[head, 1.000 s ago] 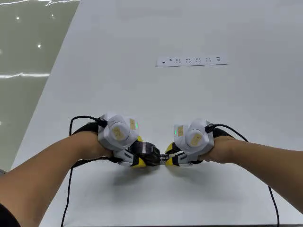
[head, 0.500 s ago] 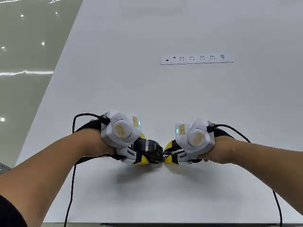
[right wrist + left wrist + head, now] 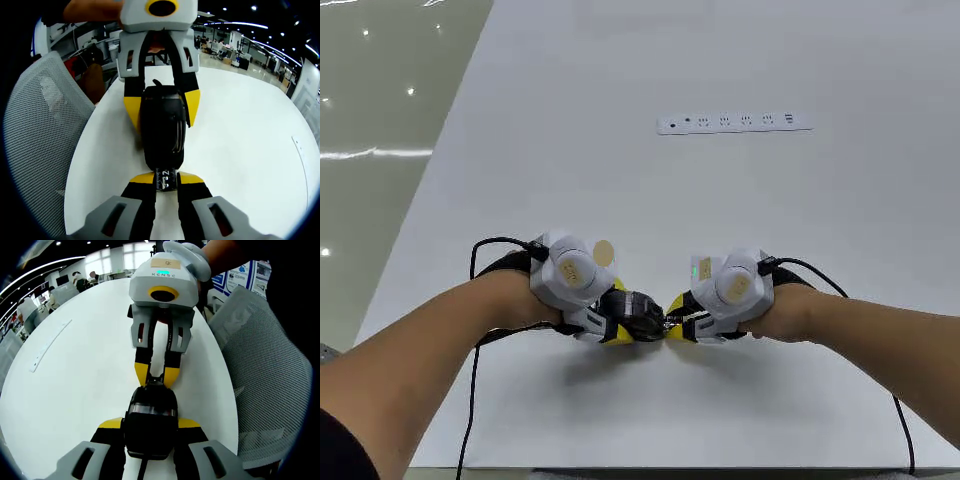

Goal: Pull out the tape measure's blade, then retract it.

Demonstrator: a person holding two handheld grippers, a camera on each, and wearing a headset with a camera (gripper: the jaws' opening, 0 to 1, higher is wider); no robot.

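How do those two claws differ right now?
The left claw is spread wide around the black case; the right claw is nearly shut. The left holds the bulky body, the right only the thin blade tip. Both have yellow tips and face each other.

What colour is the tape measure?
The tape measure is black, clearest in the right gripper view.

Open-plan office; mesh chair (image 3: 45,125) (ceiling lights (image 3: 240,24) too).
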